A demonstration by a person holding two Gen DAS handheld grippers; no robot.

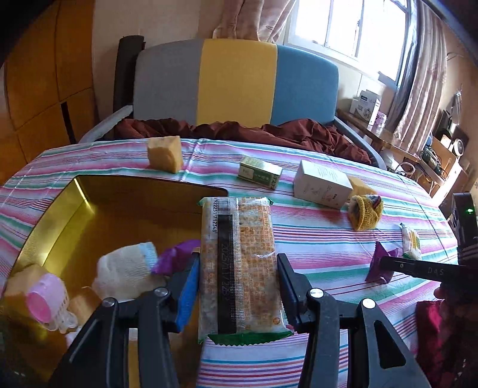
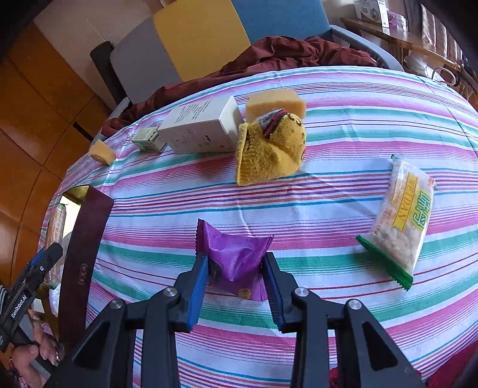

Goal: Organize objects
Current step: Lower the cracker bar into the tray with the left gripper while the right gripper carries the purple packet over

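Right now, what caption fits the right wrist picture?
Right gripper pinching a purple packet on the striped tablecloth.

Right claw (image 2: 236,279) gripping purple packet (image 2: 236,256), striped tablecloth (image 2: 328,194), yellow sock (image 2: 269,149)

Left wrist view: camera sits behind the left gripper (image 1: 239,283), looking forward and down along its fingers, close over the near left part of the desk (image 1: 328,238). It faces the striped chair back (image 1: 236,83) and the window (image 1: 352,27).

Right wrist view: camera sits behind the right gripper (image 2: 236,277), tilted more steeply down, close over the desk's middle, facing the same chair.

Shared: striped cloth, white box (image 1: 322,183) (image 2: 203,128), yellow sock (image 1: 366,215) (image 2: 269,149), purple packet (image 1: 382,262) (image 2: 236,256), gold tray (image 1: 89,209) (image 2: 71,192). Each view catches the other gripper at its edge.
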